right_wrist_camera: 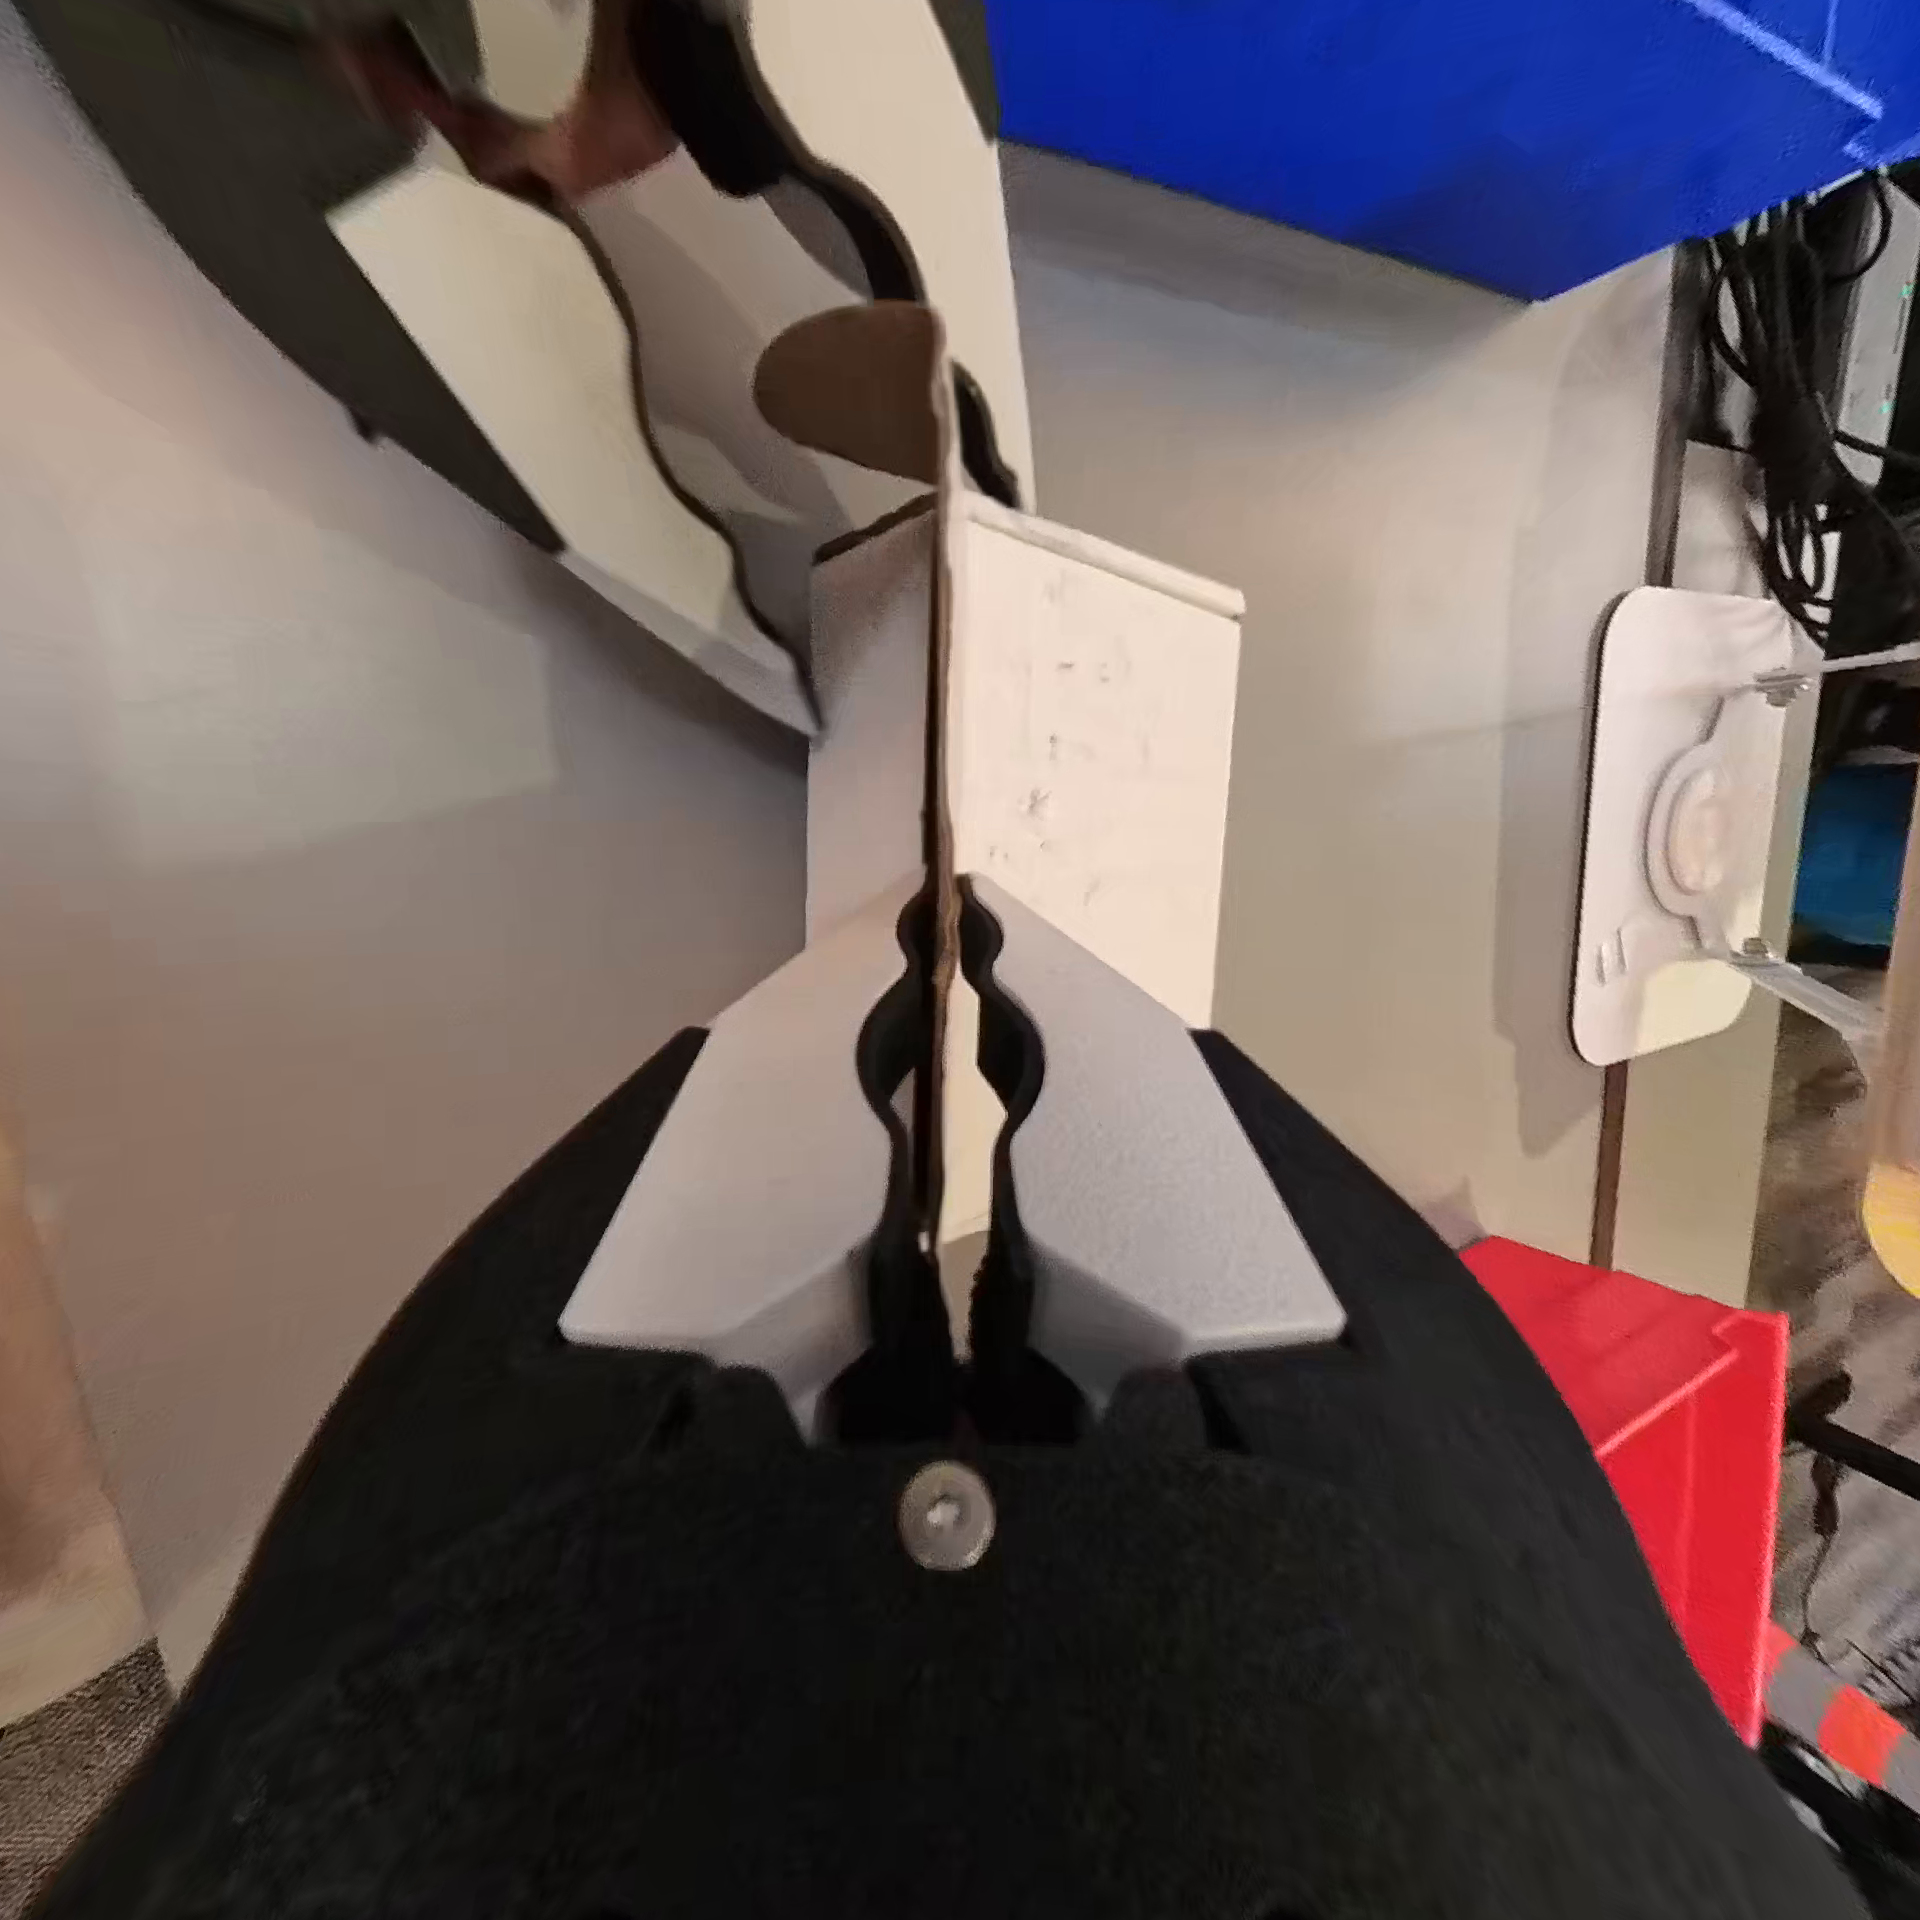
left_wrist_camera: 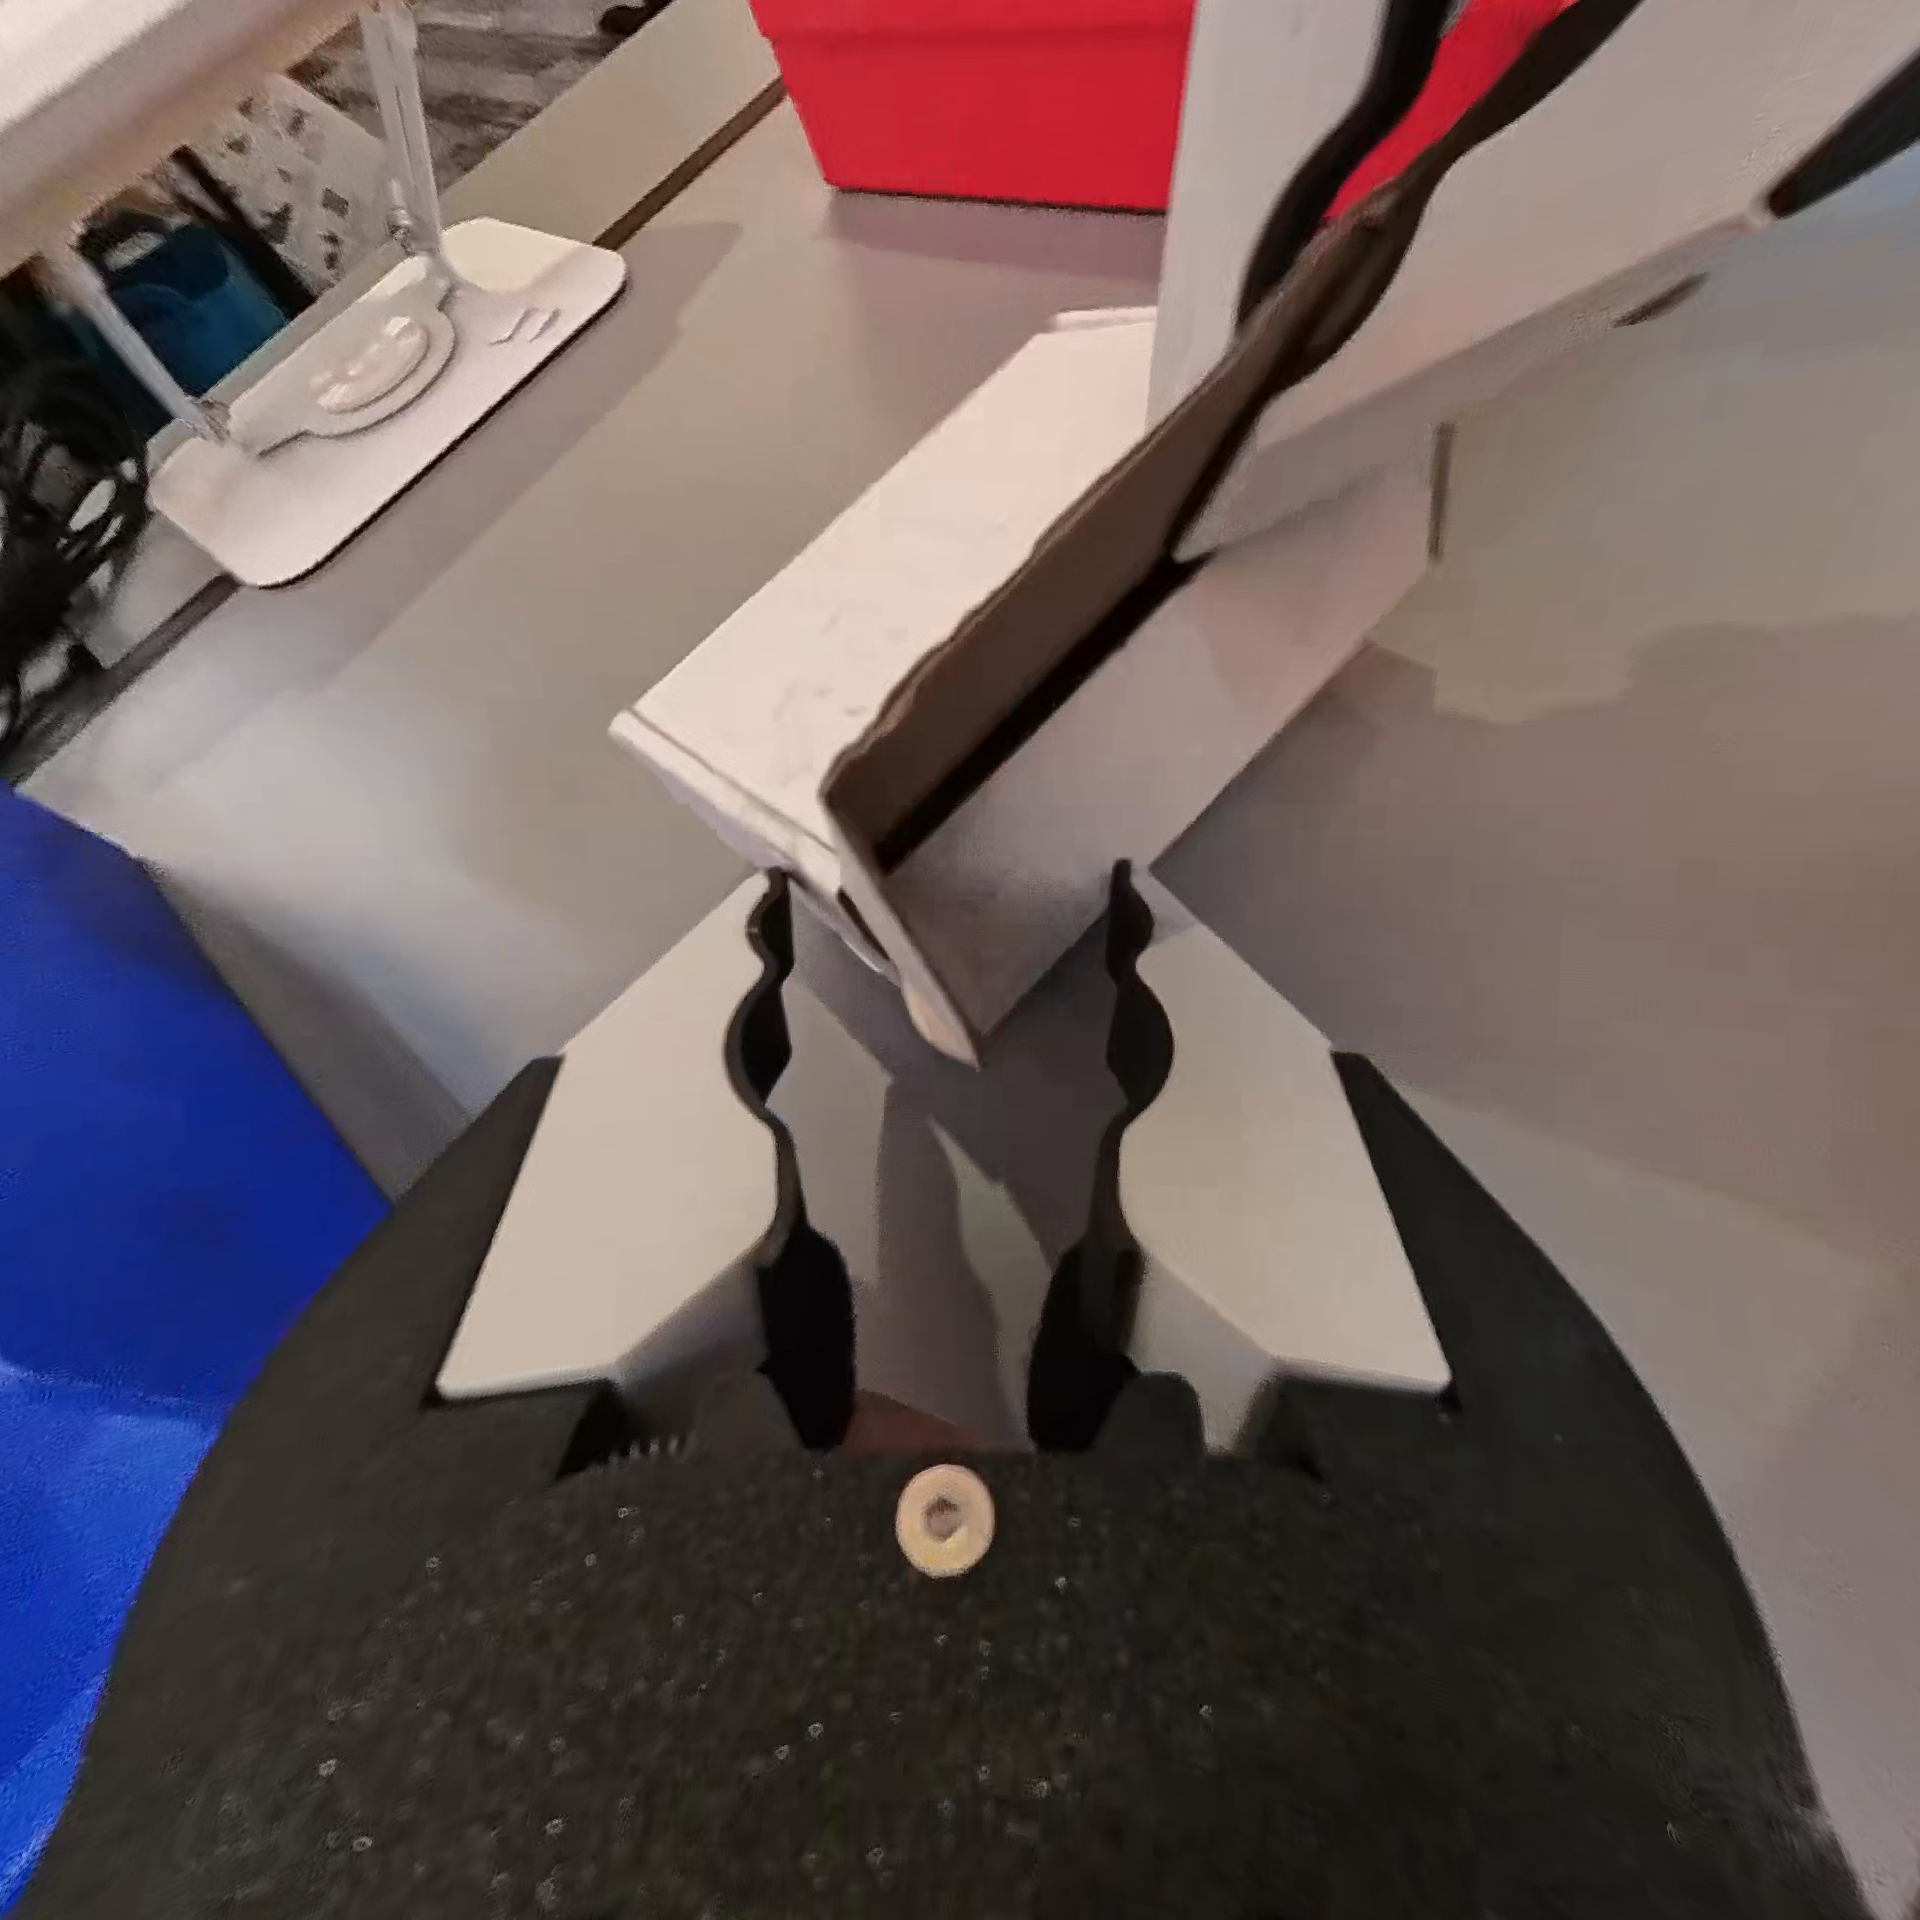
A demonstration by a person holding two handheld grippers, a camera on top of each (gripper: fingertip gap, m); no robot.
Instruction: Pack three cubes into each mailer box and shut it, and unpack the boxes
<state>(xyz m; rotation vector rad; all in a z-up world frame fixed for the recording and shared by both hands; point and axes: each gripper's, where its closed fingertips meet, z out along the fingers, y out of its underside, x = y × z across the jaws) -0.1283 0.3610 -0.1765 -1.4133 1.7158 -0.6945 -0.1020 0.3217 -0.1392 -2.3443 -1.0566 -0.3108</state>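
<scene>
Flap [right_wrist_camera: 940,727] of mailer box [right_wrist_camera: 1101,758] sits pinched in right tongs [right_wrist_camera: 948,894].

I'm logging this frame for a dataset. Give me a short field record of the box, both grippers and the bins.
mailer box: white, on the grey table
lid flap: raised, brown inside
right gripper: shut on the flap edge
left gripper: open, at the box's near corner
red bin: behind the box
blue bin: at left
cubes: none visible
</scene>
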